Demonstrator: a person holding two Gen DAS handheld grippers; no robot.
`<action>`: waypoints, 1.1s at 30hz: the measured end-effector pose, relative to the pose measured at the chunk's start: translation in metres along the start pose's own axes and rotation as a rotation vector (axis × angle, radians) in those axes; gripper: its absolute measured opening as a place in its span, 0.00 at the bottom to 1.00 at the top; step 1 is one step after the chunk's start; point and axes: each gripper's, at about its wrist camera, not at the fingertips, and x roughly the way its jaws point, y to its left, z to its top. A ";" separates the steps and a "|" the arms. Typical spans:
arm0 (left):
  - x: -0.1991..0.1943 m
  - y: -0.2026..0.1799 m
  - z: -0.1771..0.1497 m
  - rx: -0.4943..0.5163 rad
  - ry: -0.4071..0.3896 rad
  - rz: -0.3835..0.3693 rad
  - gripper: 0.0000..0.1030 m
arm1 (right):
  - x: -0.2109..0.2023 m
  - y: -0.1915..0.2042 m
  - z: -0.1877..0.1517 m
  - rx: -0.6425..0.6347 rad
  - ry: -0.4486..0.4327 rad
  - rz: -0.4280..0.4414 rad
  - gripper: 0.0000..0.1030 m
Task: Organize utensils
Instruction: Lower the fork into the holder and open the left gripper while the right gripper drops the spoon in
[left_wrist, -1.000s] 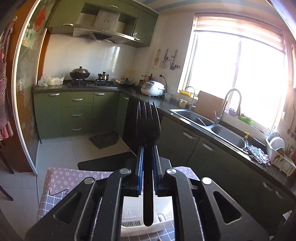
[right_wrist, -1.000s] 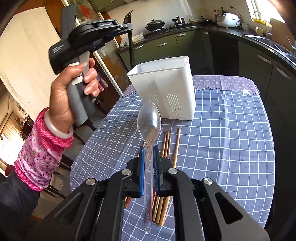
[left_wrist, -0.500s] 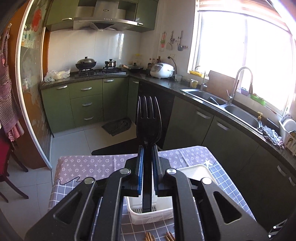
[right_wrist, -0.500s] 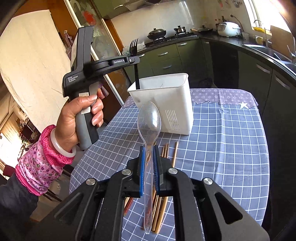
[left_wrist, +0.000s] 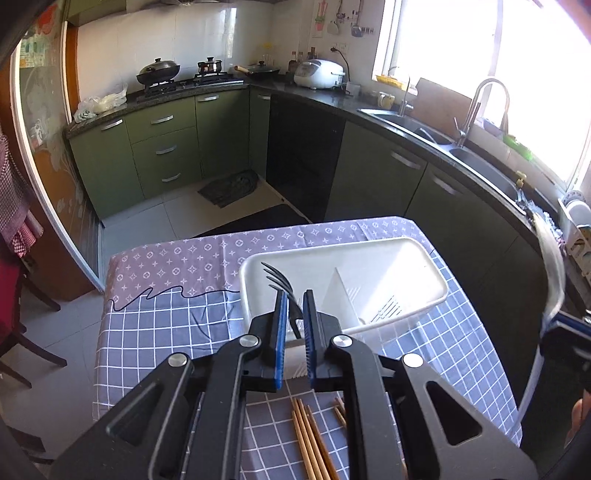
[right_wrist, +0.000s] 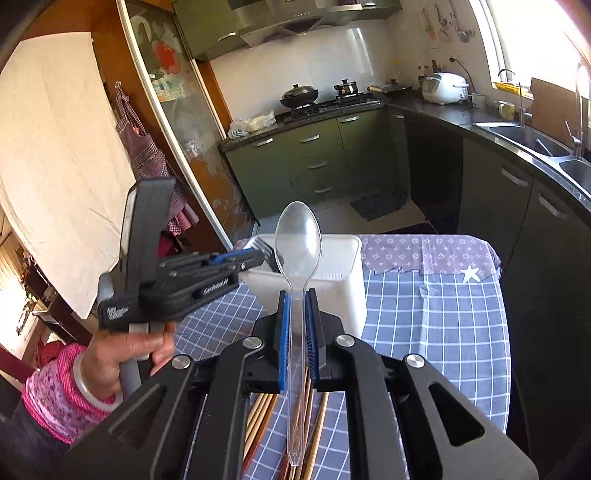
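My right gripper (right_wrist: 295, 325): jaws clamped on the stem of a clear plastic spoon (right_wrist: 298, 236). The spoon is transparent and glossy, bowl upward and away from me, handle end trailing back between my fingers; faint embossed lettering shows near its tail. Its bowl stands in front of the white caddy (right_wrist: 343, 273) as I look.

Chopsticks (right_wrist: 258, 410): brown wooden sticks lying flat on the tablecloth (right_wrist: 424, 317), on my side of the caddy, partly under my fingers.

My left gripper (left_wrist: 293, 332): the fork has tilted off to one side, with the blue pads standing a little apart around its neck; I cannot tell from the look alone whether they pinch it, though they are drawn nearly together. Black fork (left_wrist: 280, 282): matte, four tines, its tines above the caddy's left end and its handle dropping inside.

White caddy: rectangular plastic bin with rounded rim, standing on the tablecloth near the table's far end.

Left view only: the caddy's interior, with a slanted divider and slotted wall (left_wrist: 388, 306), and the spoon seen edge-on at the caddy's right.

Right view only: the caddy's outer side, the person's hand (right_wrist: 122, 358) gripping the left gripper's handle left of the caddy, a pink floral sleeve (right_wrist: 55, 398) and pale bangle.

Beyond the caddy: green cabinets (right_wrist: 314, 162), stove with pans (right_wrist: 321, 96).
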 end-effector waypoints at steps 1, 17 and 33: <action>-0.006 0.003 0.001 -0.008 -0.019 -0.005 0.09 | 0.004 -0.001 0.009 0.005 -0.015 -0.007 0.09; -0.088 0.012 -0.024 0.022 -0.128 -0.063 0.09 | 0.083 -0.014 0.095 0.036 -0.313 -0.166 0.09; -0.074 0.003 -0.060 0.055 0.029 -0.100 0.11 | 0.070 -0.004 -0.011 -0.130 -0.173 -0.196 0.09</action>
